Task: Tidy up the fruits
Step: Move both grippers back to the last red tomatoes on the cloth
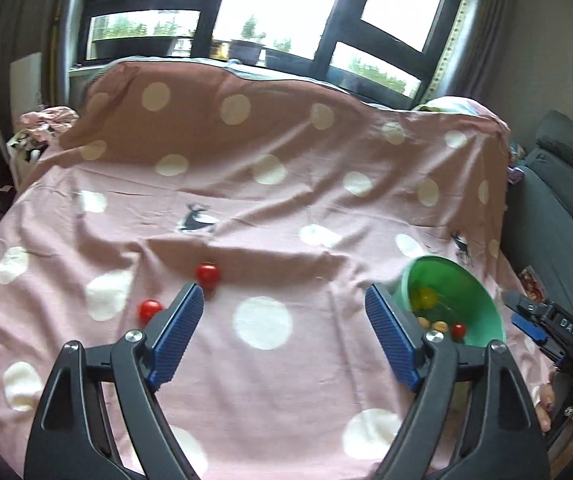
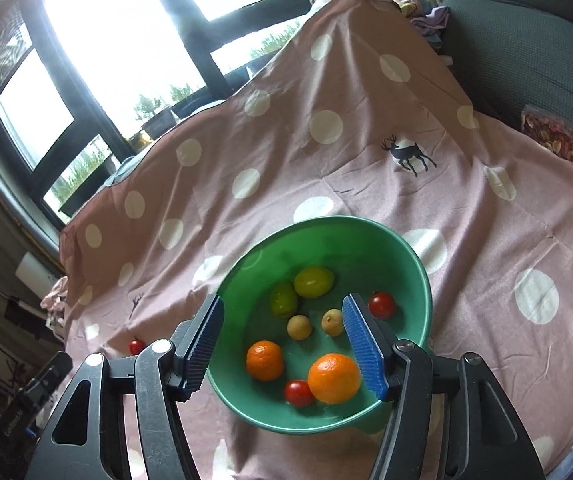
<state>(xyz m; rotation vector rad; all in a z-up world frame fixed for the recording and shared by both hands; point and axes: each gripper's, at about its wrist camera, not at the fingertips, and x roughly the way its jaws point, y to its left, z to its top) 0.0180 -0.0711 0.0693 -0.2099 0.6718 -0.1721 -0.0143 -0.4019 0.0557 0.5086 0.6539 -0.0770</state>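
A green bowl (image 2: 414, 256) sits on the pink dotted cloth (image 2: 366, 160). It holds two oranges (image 2: 334, 378), two green-yellow limes (image 2: 313, 281), two small tan fruits (image 2: 299, 327) and two cherry tomatoes (image 2: 382, 305). My right gripper (image 2: 282, 344) is open and empty, just above the bowl. My left gripper (image 1: 282, 312) is open and empty over the cloth, left of the bowl (image 1: 470, 292). Two cherry tomatoes lie loose on the cloth, one (image 1: 208, 274) just beyond its left finger and another (image 1: 149, 309) left of that finger. One of them shows in the right wrist view (image 2: 136, 346).
The cloth (image 1: 246, 208) rises over a raised back under a large window (image 1: 270, 4). A grey sofa (image 1: 562, 208) stands to the right, with a bag of dried snacks (image 2: 550, 132) on its edge. Clutter lies at the far left (image 1: 42, 132).
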